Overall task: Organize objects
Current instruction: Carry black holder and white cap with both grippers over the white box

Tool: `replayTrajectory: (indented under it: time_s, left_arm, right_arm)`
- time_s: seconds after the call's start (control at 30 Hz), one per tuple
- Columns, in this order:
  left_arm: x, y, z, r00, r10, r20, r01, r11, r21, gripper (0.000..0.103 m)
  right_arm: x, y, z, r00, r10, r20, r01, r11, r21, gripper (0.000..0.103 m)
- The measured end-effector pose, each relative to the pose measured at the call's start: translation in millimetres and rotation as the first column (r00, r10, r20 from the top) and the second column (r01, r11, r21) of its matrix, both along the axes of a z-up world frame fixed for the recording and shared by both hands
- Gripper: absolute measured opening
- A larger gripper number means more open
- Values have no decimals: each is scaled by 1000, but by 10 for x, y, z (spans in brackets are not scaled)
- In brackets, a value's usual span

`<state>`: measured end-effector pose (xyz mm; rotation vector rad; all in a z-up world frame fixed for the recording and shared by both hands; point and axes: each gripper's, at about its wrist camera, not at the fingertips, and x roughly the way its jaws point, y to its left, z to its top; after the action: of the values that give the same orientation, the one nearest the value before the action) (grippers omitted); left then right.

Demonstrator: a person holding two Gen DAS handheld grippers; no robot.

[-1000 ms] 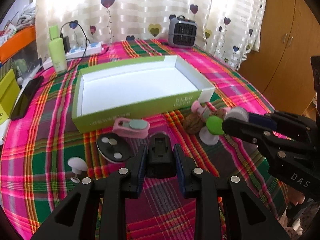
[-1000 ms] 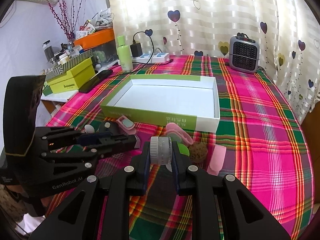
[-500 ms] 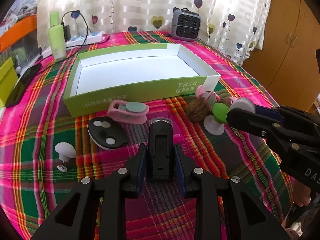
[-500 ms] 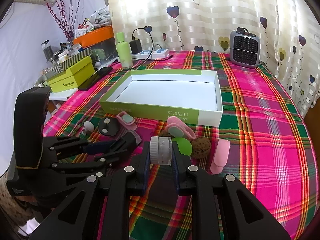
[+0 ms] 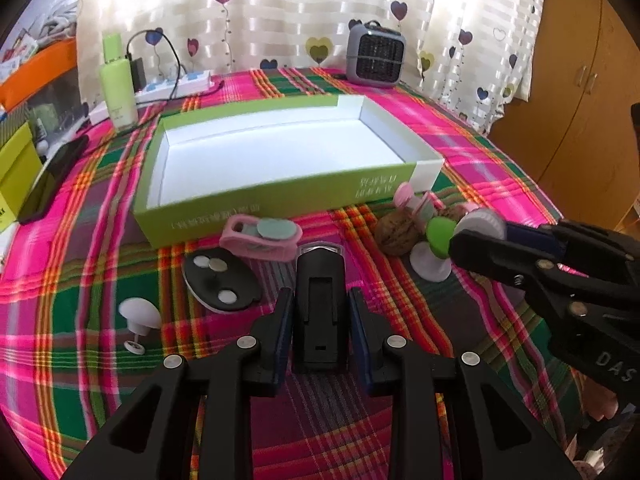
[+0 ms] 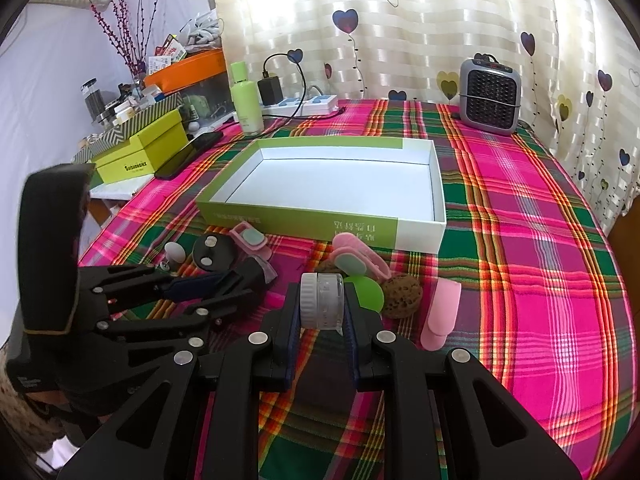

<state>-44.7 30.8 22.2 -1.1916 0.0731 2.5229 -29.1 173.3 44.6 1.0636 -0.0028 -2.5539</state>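
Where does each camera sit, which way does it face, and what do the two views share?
Left wrist: on the left gripper, looking forward and down along its fingers, shut on a black rectangular plastic clip; the right gripper enters from the right.
Right wrist: on the right gripper, same slant, shut on a small clear round jar with a white lid; the left gripper enters from the left.
Shared: the shallow green-and-white cardboard box, the grey grilled heater and the plaid tablecloth.

box (image 5: 280, 196) behind clips (image 5: 260, 236), heater (image 5: 376, 56) behind box, bottle (image 5: 118, 84) left
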Motion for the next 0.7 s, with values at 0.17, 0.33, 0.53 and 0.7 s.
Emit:
replayTrajectory:
  time_s: [0.17, 0.33, 0.53, 0.7]
  left_arm:
    - [1, -49, 163, 1000, 9, -22, -9, 1000, 20, 25]
    - [-66, -97, 339, 999, 19, -48, -18, 999, 27, 25]
    - [-305, -188, 462, 998, 40, -52, -38, 998, 48, 25]
    - [-543, -239, 500, 998, 53, -46, -50, 997, 63, 25]
  right_arm:
    - [-31, -14, 72, 1000, 3, -15, -3, 1000, -4, 20]
    - [-134, -44, 192, 999, 11, -41, -11, 1000, 0, 20]
    - [-366, -66, 278, 999, 14, -38, -14, 1000, -14, 20]
    - [-669, -94, 301, 999, 25, -21, -25, 1000, 1, 20]
